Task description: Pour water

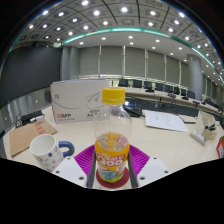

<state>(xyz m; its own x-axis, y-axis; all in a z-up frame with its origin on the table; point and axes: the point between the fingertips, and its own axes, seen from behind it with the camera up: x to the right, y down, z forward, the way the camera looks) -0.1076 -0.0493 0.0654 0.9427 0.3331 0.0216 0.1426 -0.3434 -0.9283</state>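
The gripper (111, 166) has both magenta-padded fingers (84, 158) pressed against the sides of a clear plastic bottle with a yellow cap and a red-and-yellow label (112, 140), which stands upright between them and appears to be clamped, though its base is hidden so I cannot tell whether it is lifted or resting on the pale wooden table (170, 140). The target, a white ceramic mug with a dark dotted pattern (45, 151), sits at about nine o'clock from the bottle, near but not touching. The yellow cap looks screwed on, so the plainest risk is that tilting now would pour nothing at all. If the cap is loose or comes off, the danger shifts: the bottle looks nearly full, and a fast tilt toward nine o'clock could send liquid past the mug's narrow mouth onto the table. The smooth, rounded label may also let the bottle twist in the pads as its weight shifts. A white cardboard box (80, 100) stands beyond, at eleven o'clock, and white papers (165, 121) lie at two o'clock, within reach of a spill.
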